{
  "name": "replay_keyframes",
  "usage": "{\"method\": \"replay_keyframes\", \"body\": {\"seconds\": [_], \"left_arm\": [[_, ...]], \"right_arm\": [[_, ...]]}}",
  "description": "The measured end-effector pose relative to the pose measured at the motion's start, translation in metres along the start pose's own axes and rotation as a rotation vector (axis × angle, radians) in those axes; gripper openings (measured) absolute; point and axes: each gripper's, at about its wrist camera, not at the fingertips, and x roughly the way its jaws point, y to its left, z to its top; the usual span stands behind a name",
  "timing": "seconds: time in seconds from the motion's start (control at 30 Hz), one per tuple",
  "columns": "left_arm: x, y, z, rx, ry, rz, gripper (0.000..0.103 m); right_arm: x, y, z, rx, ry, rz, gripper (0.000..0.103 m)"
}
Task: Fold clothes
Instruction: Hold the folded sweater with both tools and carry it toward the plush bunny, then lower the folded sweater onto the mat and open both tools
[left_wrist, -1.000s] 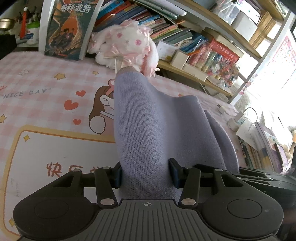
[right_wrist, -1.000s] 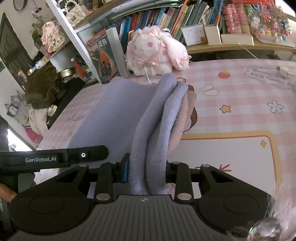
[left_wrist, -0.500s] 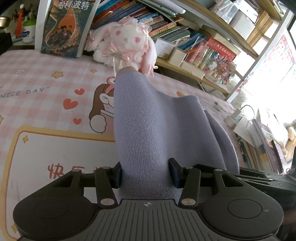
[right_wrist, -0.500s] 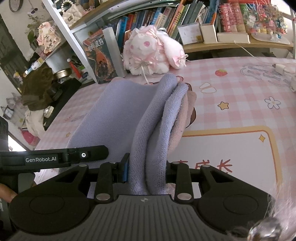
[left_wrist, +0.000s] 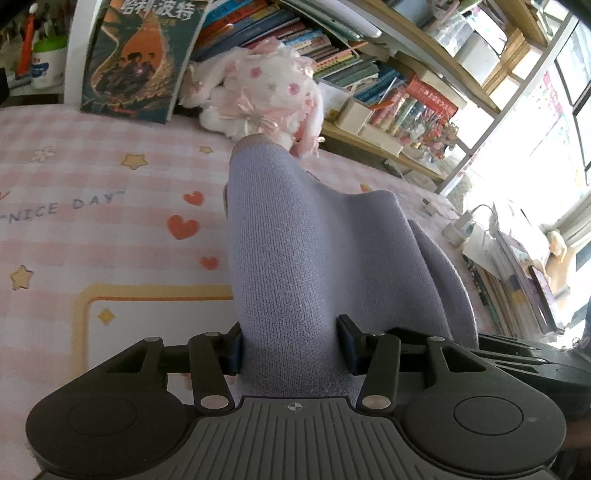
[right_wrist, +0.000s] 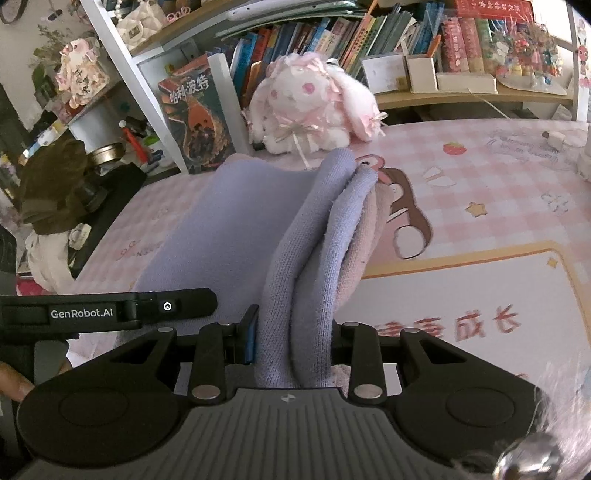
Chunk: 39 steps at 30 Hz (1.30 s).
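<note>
Left wrist view: mounted just behind the left gripper (left_wrist: 290, 341), looking forward along its fingers, close above the pink checked tablecloth (left_wrist: 110, 206). Right wrist view: likewise behind the right gripper (right_wrist: 291, 341), facing the bookshelf. Both views share the lavender knitted garment (left_wrist: 295, 240) (right_wrist: 236, 221) directly ahead, the pink-and-white plush rabbit (left_wrist: 266, 92) (right_wrist: 310, 103) beyond it, and the upright dark illustrated book (left_wrist: 136, 59) (right_wrist: 195, 118).

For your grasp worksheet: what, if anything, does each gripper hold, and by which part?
Both hold the sweater. The left gripper clamps one thick bunched fold; the right gripper clamps several stacked layers at an edge. Which garment part cannot be told.
</note>
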Motion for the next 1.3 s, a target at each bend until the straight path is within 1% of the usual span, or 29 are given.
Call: {"method": "replay_keyframes", "body": {"seconds": [0.17,0.33,0.43,0.57,0.73,0.87,1.03,1.17,1.3], "left_arm": [[-0.012,0.033,0.007,0.014,0.000,-0.013,0.048],[-0.021,0.068,0.016,0.000,-0.007,-0.009,0.048],[-0.023,0.088,0.024,-0.017,-0.013,-0.007,0.048],[-0.016,0.110,0.039,-0.044,-0.026,-0.006,0.048],[0.003,0.128,0.061,-0.063,-0.035,0.004,0.048],[0.023,0.137,0.082,-0.068,-0.034,0.014,0.048],[0.050,0.145,0.102,-0.070,-0.030,0.032,0.048],[0.068,0.150,0.114,-0.070,-0.032,0.049,0.048],[0.075,0.160,0.124,-0.100,-0.035,0.041,0.053]], "right_arm": [[0.014,0.034,-0.001,0.001,-0.008,-0.022,0.029],[0.037,0.064,0.001,0.000,-0.011,-0.015,0.029],[0.053,0.079,0.007,-0.014,-0.011,-0.003,0.029],[0.075,0.092,0.020,-0.040,-0.011,0.009,0.029],[0.107,0.095,0.043,-0.066,-0.010,0.016,0.029],[0.133,0.090,0.062,-0.071,-0.009,0.018,0.029],[0.162,0.078,0.084,-0.061,-0.001,0.023,0.029],[0.184,0.066,0.095,-0.056,0.001,0.034,0.029],[0.199,0.050,0.101,-0.021,-0.022,0.064,0.032]]}}
